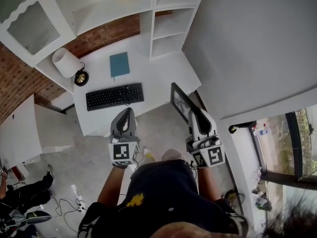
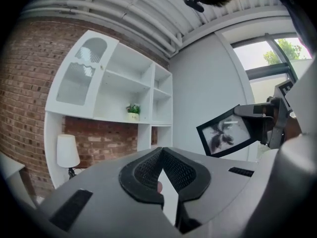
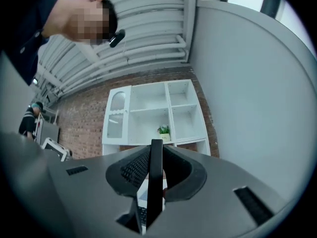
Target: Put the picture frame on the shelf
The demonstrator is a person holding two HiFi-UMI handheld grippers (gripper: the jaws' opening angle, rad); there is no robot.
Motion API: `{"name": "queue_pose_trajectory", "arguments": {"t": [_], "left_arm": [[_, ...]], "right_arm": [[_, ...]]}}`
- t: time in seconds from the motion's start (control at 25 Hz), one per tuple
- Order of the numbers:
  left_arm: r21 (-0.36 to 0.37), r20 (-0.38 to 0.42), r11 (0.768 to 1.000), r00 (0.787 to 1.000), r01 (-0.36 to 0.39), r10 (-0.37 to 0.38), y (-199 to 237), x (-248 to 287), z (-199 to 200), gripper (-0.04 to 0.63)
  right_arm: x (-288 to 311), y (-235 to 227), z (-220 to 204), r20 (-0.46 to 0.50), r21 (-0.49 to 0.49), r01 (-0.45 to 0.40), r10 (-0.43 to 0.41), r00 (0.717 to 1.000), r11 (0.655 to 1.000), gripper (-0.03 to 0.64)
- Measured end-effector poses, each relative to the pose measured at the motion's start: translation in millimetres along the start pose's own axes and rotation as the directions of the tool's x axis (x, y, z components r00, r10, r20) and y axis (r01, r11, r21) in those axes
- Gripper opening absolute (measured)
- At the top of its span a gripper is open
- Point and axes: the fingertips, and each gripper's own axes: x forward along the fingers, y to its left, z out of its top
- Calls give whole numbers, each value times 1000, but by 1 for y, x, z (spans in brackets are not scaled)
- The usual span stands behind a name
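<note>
White desk (image 1: 158, 74) and shelf unit (image 1: 171, 37) stand against a brick wall (image 1: 106, 33).

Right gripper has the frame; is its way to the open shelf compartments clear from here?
Likely yes. The right gripper grips the picture frame, and nothing stands between it and the empty compartments; only the desk lies below the path.

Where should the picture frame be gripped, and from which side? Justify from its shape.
Grip the picture frame on its thin black border, coming edge-on so one jaw presses the front, the other the back. It is a flat, slim panel; the right gripper holds it this way.
</note>
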Motion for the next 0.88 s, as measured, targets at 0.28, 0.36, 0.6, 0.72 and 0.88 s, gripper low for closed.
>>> {"name": "queue_pose_trajectory", "arguments": {"t": [0.28,0.36,0.6,0.72,0.88], "left_arm": [[5,-4,999,999,45,-45,-11,71,-3,18],[43,-1,999,1000,28,-28,-7,84,1,18],[92,-38,995,999,-25,29,-8,132,10,18],[100,-32,994,999,-34,37,-13,159,16,18],[85,-26,995,998,-56,59,-23,188,19,18]], "right_arm": [[42,-45,-8,-44,-79,-20,16,999,997,71],[51,-56,-18,-35,-33,-23,22,999,999,71],[94,-102,-8,45,50,-81,78,996,995,71],[113,-122,-14,49,76,-106,103,993,991,71],[131,-155,-25,8,67,-114,114,993,991,71]]}}
